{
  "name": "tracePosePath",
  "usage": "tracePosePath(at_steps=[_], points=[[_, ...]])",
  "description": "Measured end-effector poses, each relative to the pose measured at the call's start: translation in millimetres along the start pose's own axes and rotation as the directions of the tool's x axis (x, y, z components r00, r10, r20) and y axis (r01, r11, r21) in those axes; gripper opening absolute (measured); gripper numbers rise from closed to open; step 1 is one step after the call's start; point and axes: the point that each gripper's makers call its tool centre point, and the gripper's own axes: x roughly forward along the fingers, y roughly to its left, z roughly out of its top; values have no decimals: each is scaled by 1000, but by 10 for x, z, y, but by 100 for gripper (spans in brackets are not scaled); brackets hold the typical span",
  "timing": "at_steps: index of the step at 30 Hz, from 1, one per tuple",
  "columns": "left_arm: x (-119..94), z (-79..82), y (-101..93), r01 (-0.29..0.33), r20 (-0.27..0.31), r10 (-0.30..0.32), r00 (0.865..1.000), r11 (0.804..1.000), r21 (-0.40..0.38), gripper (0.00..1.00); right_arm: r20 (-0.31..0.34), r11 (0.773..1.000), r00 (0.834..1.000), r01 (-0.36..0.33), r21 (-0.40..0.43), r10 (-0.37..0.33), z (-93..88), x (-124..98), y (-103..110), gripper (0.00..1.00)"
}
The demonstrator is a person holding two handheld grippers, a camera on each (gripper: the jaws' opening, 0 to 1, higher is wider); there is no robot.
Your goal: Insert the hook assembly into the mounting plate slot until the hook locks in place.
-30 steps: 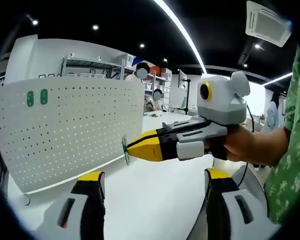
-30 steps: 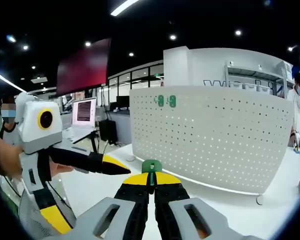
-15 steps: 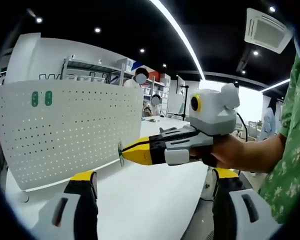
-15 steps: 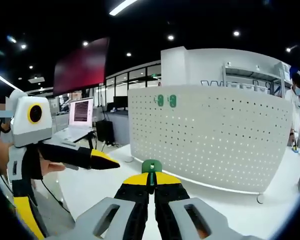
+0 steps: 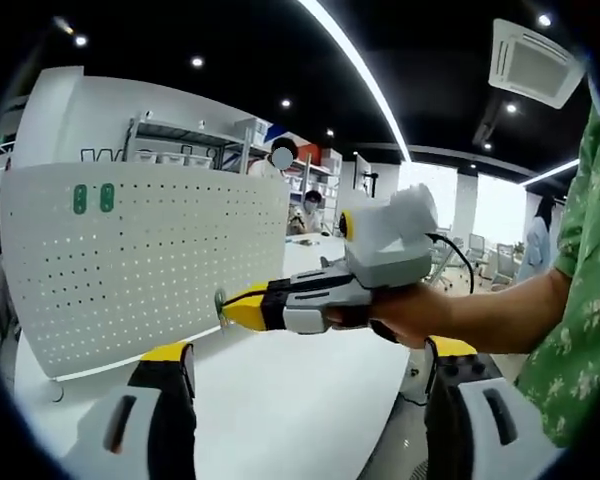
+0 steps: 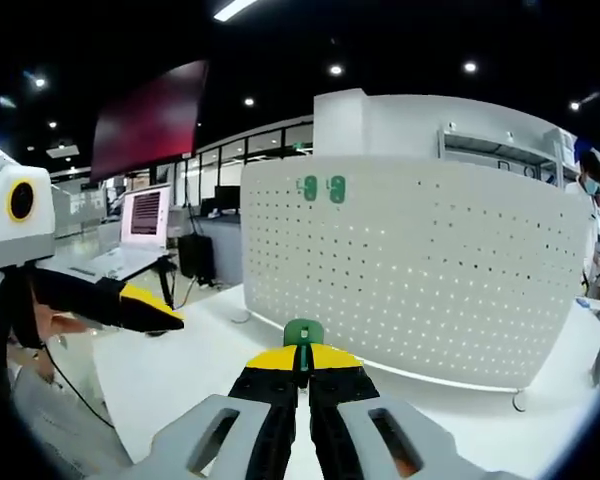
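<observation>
Right gripper view: right gripper [image 6: 303,372] fingers clamp green hook [image 6: 303,333] | left gripper [image 5: 298,400] fingers apparently apart

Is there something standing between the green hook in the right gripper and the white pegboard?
Nothing visible does. The right gripper holds the green hook, and only bare white table lies before the pegboard.

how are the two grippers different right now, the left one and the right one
The right gripper has its jaws shut on a small green hook; the left gripper has its jaws spread wide with nothing between them. The right gripper's tips sit close to the white pegboard, while the left gripper hangs further back. Both have yellow-and-black jaw tips.
</observation>
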Motion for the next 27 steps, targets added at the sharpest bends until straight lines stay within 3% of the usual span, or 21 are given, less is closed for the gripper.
tracePosePath(at_steps=[17, 27], points=[[-127, 70, 111, -19, 23, 19, 1000, 1000, 5, 98, 61, 996, 995, 80, -33, -78, 357, 416, -244, 1], [-185, -55, 321, -52, 16, 52, 999, 998, -17, 98, 96, 993, 989, 115, -37, -111, 607, 644, -356, 1]])
